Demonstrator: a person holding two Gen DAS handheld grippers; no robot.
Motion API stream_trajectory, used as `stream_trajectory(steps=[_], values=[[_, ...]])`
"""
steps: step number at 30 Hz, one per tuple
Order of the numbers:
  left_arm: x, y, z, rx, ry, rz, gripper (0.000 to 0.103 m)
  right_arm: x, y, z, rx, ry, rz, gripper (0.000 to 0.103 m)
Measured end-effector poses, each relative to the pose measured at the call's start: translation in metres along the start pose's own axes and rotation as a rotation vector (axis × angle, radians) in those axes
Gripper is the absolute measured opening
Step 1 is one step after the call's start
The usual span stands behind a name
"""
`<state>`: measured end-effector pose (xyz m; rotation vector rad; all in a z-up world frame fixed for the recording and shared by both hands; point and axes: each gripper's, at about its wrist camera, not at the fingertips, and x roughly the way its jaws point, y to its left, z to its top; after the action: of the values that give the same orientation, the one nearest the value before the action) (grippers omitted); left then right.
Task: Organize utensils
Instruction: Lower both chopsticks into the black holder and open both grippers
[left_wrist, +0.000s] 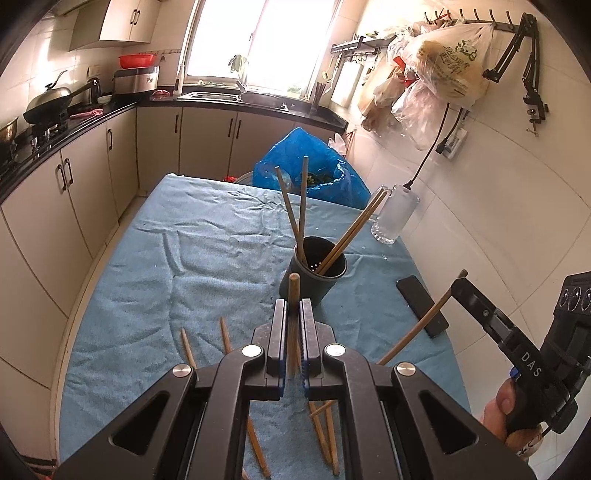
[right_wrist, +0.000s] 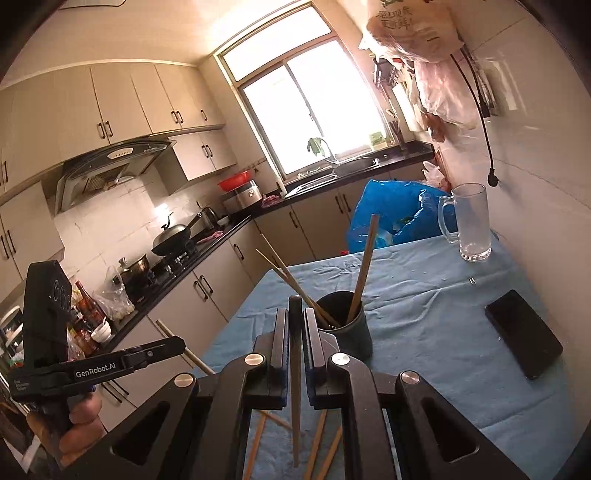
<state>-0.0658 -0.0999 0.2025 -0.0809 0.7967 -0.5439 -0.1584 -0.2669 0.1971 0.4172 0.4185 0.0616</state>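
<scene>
The tabletop (left_wrist: 155, 258) is the biggest thing here, and a wrinkly blue cloth covers all of it. Behind its far edge sits a puffy blue bag (left_wrist: 317, 166). A tall clear glass mug (left_wrist: 393, 214) stands on the cloth near the white wall, at the far right corner. A flat black phone (left_wrist: 421, 306) lies on the cloth, on the right side, closer to us than the mug. Near the middle of the cloth stands a dark round cup (left_wrist: 314, 273), and four chopsticks (left_wrist: 303, 206) stick up out of it, two leaning one way and two leaning the other way. More loose chopsticks (left_wrist: 225, 334) lie flat on the cloth at the near end, some crossing each other. A person holds a claw in each hand. The left claw (left_wrist: 294, 306) is clenched tight on one light wooden chopstick (left_wrist: 294, 291), which stands almost straight up between the fingers, with its round tip poking out above them, just in front of the cup. The right claw (right_wrist: 295, 317) is clenched too, and it grips a darker chopstick (right_wrist: 295, 369) that runs up and down between its fingers, with the low end hanging just over the loose sticks. The right claw is up off the cloth, close to the cup.
</scene>
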Motion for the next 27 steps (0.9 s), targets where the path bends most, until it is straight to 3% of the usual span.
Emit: stream_trajectory(steps=[15, 27], values=[[-0.013, -0.023, 0.043, 0.042, -0.057, -0.016, 0.006, -0.016, -0.008, 0.046, 0.015, -0.08, -0.006, 0.008], [-0.021, -0.052, 0.098, 0.083, -0.139, -0.03, 0.006, -0.01, -0.016, 0.092, 0.034, -0.156, -0.036, 0.008]])
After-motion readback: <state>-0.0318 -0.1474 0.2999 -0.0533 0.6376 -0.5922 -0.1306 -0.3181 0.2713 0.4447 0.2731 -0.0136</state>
